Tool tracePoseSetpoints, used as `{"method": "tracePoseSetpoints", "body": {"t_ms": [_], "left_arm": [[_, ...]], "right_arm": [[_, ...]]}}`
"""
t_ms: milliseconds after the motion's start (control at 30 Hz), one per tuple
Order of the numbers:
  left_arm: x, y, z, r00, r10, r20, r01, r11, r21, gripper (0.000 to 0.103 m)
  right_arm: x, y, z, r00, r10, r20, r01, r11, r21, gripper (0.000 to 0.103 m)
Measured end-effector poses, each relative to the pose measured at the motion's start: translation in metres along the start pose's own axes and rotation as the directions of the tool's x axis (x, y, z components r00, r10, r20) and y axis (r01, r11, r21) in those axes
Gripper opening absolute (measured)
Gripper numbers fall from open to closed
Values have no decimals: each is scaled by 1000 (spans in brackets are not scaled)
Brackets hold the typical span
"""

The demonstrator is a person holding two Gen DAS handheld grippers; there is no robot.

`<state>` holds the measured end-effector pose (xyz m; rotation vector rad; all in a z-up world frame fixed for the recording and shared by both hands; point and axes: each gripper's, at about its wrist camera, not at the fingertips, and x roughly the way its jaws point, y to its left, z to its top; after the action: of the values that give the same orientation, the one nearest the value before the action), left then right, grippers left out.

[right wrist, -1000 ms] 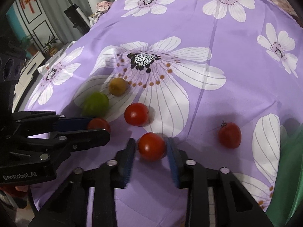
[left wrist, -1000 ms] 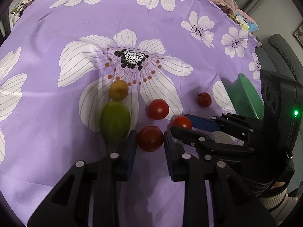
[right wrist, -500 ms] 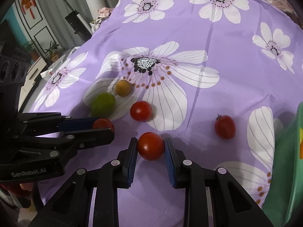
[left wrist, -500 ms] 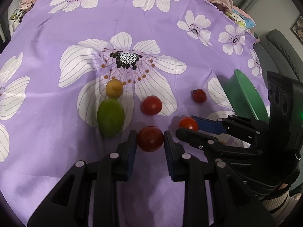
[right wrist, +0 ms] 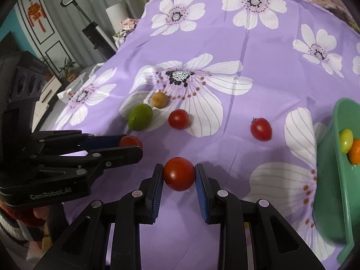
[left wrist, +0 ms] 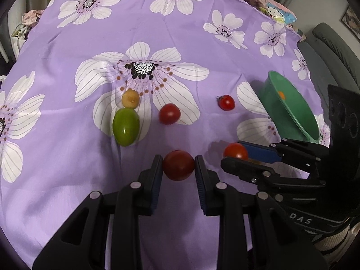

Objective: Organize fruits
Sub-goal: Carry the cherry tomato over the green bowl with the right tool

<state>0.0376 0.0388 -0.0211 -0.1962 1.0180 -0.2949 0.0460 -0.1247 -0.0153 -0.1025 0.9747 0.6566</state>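
Observation:
My left gripper (left wrist: 178, 165) is shut on a dark red tomato (left wrist: 178, 165), lifted above the purple flowered cloth. My right gripper (right wrist: 179, 173) is shut on another red tomato (right wrist: 179, 173); it also shows in the left wrist view (left wrist: 235, 151). On the cloth lie a green fruit (left wrist: 126, 126), a small yellow-brown fruit (left wrist: 130, 99), a red tomato (left wrist: 169, 113) and a small red tomato with a stem (left wrist: 226, 102). A green bowl (left wrist: 290, 110) stands at the right and holds a yellow-green and an orange fruit (right wrist: 346, 140).
The table's purple cloth (left wrist: 157, 33) drops off at the far and left edges. A grey chair (left wrist: 333, 45) stands beyond the bowl. Room furniture and a white roll (right wrist: 117, 15) lie past the table's far left side.
Both grippers have risen and pulled back from the cloth, each carrying its tomato. The green bowl has come more fully into both views.

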Motion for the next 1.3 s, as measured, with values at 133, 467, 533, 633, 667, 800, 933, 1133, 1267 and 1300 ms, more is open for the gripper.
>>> {"method": "tracePoseSetpoints", "body": {"t_ms": [133,467,533,633,667,800,933,1133,1267,1300], "left_arm": [[-6,-8,-6,1000,9,5,-9,1000,13,28],[-13,-32,-17,1000,19,6,-20,998,57,28],[-14,-36,-19,1000,21,5,-21,998,64,28],[-15,-44,-20,1000,23,3,-23,997,77,28],[-15,-46,-21,1000,24,3,-25,996,81,28],[-18,-57,-20,1000,28,7,-29,994,105,28],[-19,-64,-20,999,30,12,-32,992,125,28],[-16,-73,-19,999,38,9,-39,989,141,28],[-15,-82,-15,999,36,9,-37,986,163,28],[-15,-85,-15,999,35,9,-36,985,169,28]], "right_arm": [[-13,3,-8,1000,11,28,-11,1000,12,30],[-39,-3,-26,997,13,80,-16,999,43,30],[-41,-4,-29,996,17,86,-21,998,51,30],[-46,-5,-32,995,23,101,-29,998,55,30],[-48,-5,-33,994,24,106,-30,998,56,30],[-58,-8,-35,990,22,138,-32,997,66,30],[-67,-15,-38,985,20,170,-34,996,84,30],[-74,-21,-41,981,16,193,-36,995,97,30],[-82,-29,-44,975,12,221,-38,992,117,30],[-84,-31,-44,974,11,226,-40,992,123,30]]}}
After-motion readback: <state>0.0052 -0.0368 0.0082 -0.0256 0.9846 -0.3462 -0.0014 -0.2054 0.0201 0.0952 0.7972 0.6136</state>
